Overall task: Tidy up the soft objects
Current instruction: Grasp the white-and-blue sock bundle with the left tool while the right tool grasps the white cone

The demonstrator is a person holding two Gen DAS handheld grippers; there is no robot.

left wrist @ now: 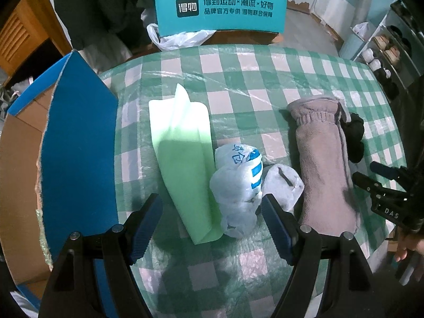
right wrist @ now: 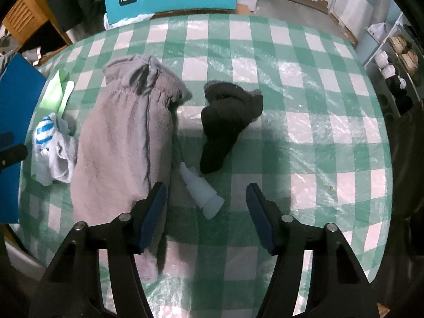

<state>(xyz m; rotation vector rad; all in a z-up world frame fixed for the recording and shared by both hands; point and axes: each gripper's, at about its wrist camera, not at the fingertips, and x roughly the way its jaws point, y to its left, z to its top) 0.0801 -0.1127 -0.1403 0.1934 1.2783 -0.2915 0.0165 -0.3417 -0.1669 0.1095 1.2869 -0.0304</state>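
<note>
Green-and-white checked plastic cloth (left wrist: pixel 265 79) covers the table, where a folded green towel (left wrist: pixel 182 159), a white plastic bag with blue print (left wrist: pixel 238 185) and a pale sock (left wrist: pixel 283 185) lie at frame centre between the released, wide-spread jaws of the left gripper (left wrist: pixel 212 225). In the right wrist view, the right gripper (right wrist: pixel 206 212) hangs unclenched over a small white bottle (right wrist: pixel 204 193), with a grey fleece garment (right wrist: pixel 124 143) at left and a black sock bundle (right wrist: pixel 228 122) above centre.

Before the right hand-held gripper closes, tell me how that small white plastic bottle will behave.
The white bottle lies on its side, so it may roll if nudged. It is tapered and smooth, so it might slip from the pads. It looks small and probably light, resting on the glossy tablecloth.
</note>
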